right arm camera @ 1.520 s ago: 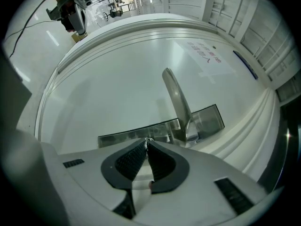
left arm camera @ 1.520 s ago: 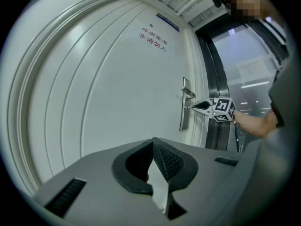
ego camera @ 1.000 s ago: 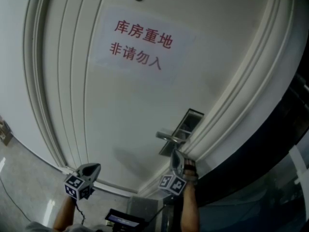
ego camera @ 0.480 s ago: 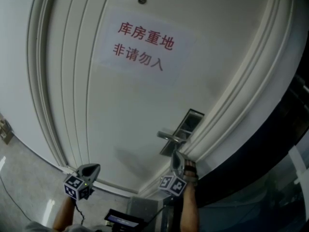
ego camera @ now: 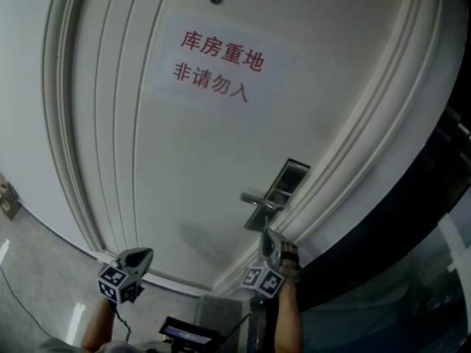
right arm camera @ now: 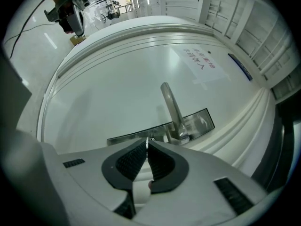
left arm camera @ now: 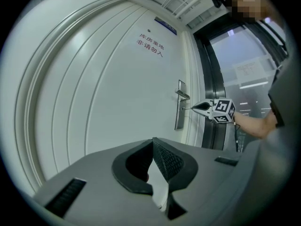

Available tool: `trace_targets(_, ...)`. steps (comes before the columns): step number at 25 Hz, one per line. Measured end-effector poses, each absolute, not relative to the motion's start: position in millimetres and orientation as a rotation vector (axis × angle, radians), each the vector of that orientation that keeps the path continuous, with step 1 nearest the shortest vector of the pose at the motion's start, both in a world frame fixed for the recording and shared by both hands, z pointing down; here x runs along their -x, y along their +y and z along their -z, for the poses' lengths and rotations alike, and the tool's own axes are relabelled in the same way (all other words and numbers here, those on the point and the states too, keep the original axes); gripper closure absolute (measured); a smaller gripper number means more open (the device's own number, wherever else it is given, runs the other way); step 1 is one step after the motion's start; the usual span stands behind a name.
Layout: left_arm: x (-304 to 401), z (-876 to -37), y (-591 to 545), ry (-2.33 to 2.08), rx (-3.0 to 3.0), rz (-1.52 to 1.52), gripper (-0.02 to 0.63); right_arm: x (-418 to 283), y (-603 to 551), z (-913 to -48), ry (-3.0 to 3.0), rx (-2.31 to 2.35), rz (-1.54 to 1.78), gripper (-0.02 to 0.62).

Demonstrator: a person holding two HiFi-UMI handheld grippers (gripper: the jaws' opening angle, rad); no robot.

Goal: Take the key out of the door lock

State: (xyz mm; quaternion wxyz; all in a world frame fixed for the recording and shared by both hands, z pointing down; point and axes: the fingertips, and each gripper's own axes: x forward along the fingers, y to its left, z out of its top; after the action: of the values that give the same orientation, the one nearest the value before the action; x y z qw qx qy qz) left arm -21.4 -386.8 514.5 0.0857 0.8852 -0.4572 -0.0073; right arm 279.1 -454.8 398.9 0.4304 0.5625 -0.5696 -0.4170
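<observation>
The white door (ego camera: 184,168) carries a steel lock plate (ego camera: 285,182) with a lever handle (ego camera: 257,199). My right gripper (ego camera: 266,237) points level at the plate just below the handle. It is shut on the thin metal key (right arm camera: 147,140), and its jaws have closed a little further on it within the last second. In the left gripper view the key (left arm camera: 188,108) bridges the right gripper (left arm camera: 195,108) and the plate (left arm camera: 180,113). Whether its tip is still in the keyhole I cannot tell. My left gripper (ego camera: 144,254) hangs shut and empty, well left of the lock (left arm camera: 151,141).
A paper sign with red characters (ego camera: 221,68) is stuck high on the door. Raised mouldings (ego camera: 353,145) frame the door's right side, with a dark glass partition (ego camera: 412,226) beyond. A small screen device (ego camera: 190,334) sits low between my arms.
The lock plate and handle sit slightly higher in the head view, leaving a little more room between them and the right gripper. The left gripper has stayed put.
</observation>
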Motion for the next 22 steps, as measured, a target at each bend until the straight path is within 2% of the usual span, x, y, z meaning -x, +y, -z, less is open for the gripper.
trace_targets(22,43,-504,-367,-1.369,-2.668,0.021,0.599,-261,-359,-424,-1.756,-1.818,0.613,0.572)
